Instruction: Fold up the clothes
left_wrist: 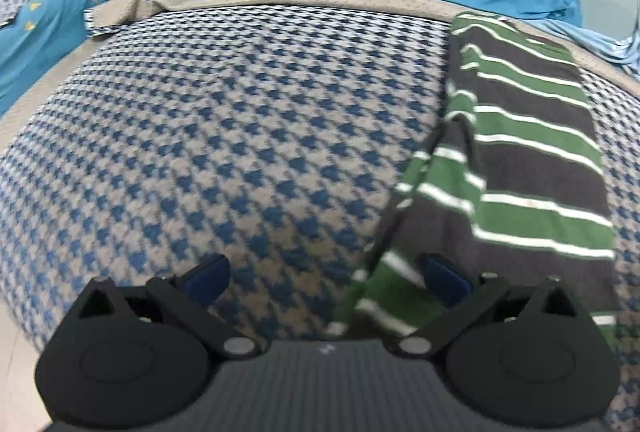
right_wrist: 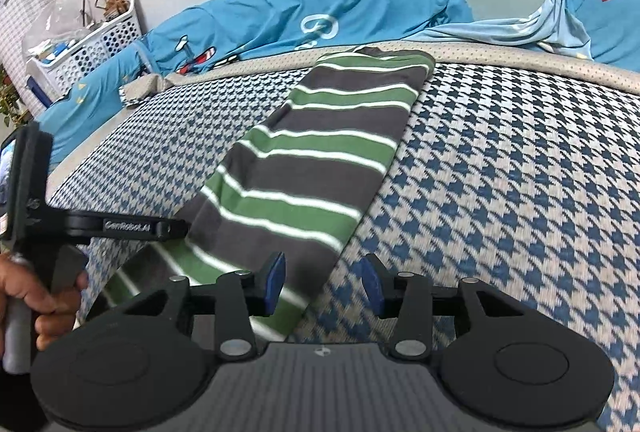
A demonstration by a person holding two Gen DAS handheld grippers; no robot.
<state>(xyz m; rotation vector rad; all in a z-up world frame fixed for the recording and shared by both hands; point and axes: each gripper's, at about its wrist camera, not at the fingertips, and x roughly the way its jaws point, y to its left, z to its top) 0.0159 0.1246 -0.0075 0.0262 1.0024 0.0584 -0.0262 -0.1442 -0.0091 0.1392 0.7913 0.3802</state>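
Our striped shirt (right_wrist: 304, 159) lies folded long on the checked mat (right_wrist: 500, 171). Our left gripper (left_wrist: 326, 274) and right gripper (right_wrist: 324, 278) both stand open, holding nothing.

Home bedroom: bed (right_wrist: 520, 151), bedsheet (right_wrist: 360, 3).

Both views are bright and evenly lit by soft, diffuse light; shadows are faint and there is no strong glare. Heavy fisheye distortion bows straight edges and darkens the corners. Motion blur softens the striped garment (left_wrist: 532, 167) and the checked pattern, most near the lower edges.
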